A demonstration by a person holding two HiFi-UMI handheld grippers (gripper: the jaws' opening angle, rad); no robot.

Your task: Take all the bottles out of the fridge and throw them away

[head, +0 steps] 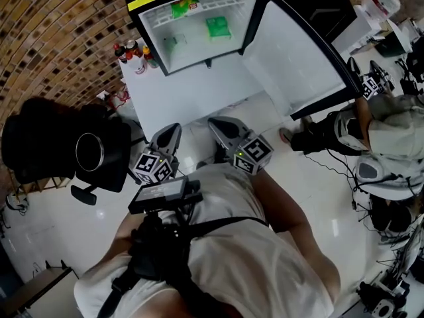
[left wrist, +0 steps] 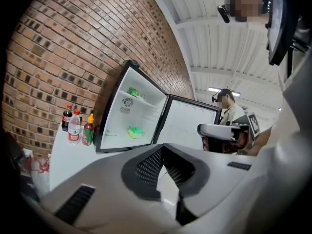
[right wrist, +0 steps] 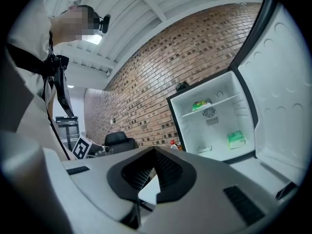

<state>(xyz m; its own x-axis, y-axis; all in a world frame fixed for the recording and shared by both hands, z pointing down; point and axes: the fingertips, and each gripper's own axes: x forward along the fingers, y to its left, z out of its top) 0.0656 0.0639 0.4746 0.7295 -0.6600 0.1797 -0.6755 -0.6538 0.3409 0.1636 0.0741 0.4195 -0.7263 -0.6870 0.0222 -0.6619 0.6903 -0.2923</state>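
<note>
The small fridge stands open on a white table, its door swung to the right. Inside I see only green packs on the shelf and floor; no bottle shows there. Three bottles stand on the table left of the fridge: a cola, a water bottle and a yellow-capped sauce bottle. My left gripper and right gripper are held close to my body, short of the table, both shut with nothing in them. The jaws meet in the left gripper and right gripper views.
A black office chair with a round dark container beside it stands at the left, by the brick wall. Another person is at the right, past the fridge door, among cables and equipment.
</note>
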